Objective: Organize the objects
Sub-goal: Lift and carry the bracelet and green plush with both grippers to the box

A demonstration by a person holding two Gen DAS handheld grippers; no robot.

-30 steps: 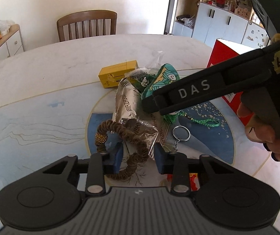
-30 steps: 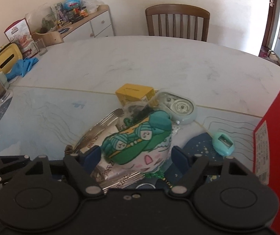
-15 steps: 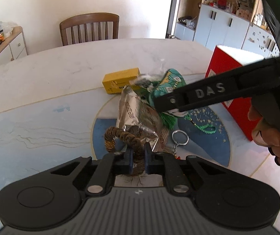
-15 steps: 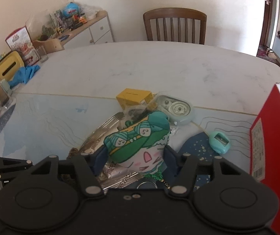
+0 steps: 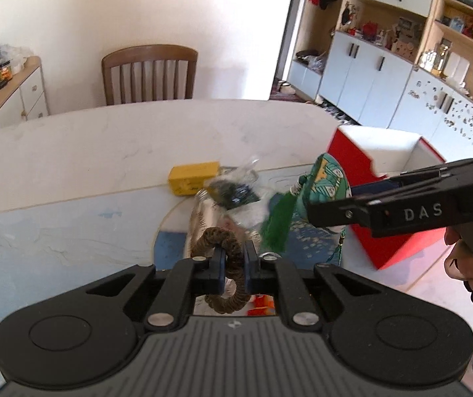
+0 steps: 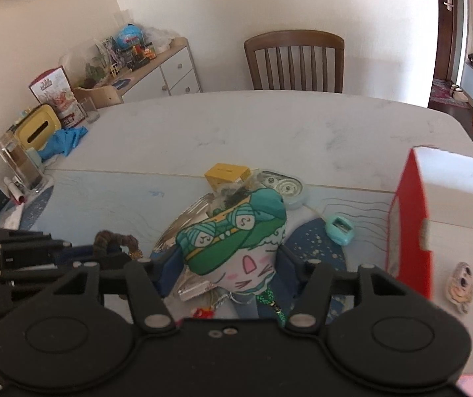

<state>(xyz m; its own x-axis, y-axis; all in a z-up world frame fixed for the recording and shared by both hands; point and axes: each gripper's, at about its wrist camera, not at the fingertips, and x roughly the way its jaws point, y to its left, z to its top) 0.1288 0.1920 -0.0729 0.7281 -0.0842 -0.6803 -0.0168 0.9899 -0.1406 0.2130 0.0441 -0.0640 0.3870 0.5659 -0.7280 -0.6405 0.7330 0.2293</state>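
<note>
My left gripper (image 5: 234, 261) is shut on a brown braided bracelet (image 5: 233, 278) and holds it above the table. My right gripper (image 6: 226, 264) is shut on a green and white cat-face pouch (image 6: 233, 244) with a green tassel, lifted off the pile; the pouch also shows in the left wrist view (image 5: 327, 178). A silver foil packet (image 5: 210, 221), a small clear bag of dark bits (image 5: 233, 192) and a yellow box (image 5: 193, 177) lie on the table below.
A red box with a white inside (image 5: 381, 172) stands open at the right. A round tape dispenser (image 6: 281, 187) and a teal sharpener (image 6: 338, 230) lie beyond the pile. A wooden chair (image 6: 294, 61) is at the far edge. Clutter lines the left side (image 6: 41, 132).
My left gripper shut on the bracelet and lifted it. My right gripper shut on the pouch and raised it off the pile, toward the red box.
</note>
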